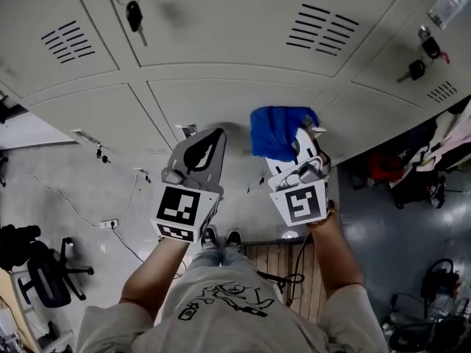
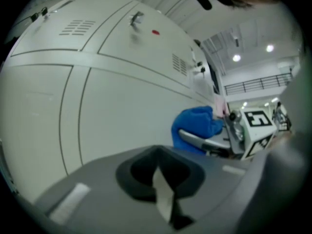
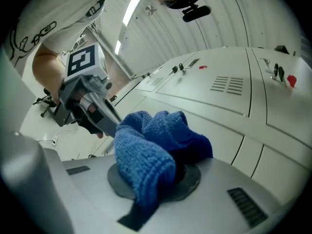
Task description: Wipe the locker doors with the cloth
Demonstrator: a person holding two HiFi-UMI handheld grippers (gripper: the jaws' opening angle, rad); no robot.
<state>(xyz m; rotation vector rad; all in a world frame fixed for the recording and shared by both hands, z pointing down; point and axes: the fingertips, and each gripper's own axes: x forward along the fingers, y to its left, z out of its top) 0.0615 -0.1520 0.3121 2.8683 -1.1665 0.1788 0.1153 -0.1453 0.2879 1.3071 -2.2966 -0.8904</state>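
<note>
left gripper (image 1: 217, 134): jaws closed together with nothing between them. It is held up near the locker doors (image 1: 221, 98), just left of the cloth. Whether it touches the door can't be told.
right gripper (image 1: 305, 140): clamped on the blue cloth (image 1: 276, 131), which bunches out past the jaw tips towards the doors.
cloth position: in the lower row of doors, over the seam between the middle door and the one to its right. In the left gripper view it sits right at the door face. Actual contact isn't clear.
cloth shape: crumpled, with a thick fold hanging over the near side of the right gripper's pads.
gripper spacing: side by side at about the same height, apart, each with its marker cube facing the head camera.
doors: pale grey metal, two rows in view. The upper doors have louvred vents (image 1: 321, 29).
keys: a black key (image 1: 135, 15) hangs from a lock on the upper left door. More keys (image 1: 423, 57) hang on the far right doors.
person: forearms come in from the bottom of the head view, and the shoes (image 1: 221, 237) are close to the locker base.
floor: a slatted wooden board (image 1: 283, 259) is just right of the shoes, and an office chair (image 1: 48, 274) is at the far left.
</note>
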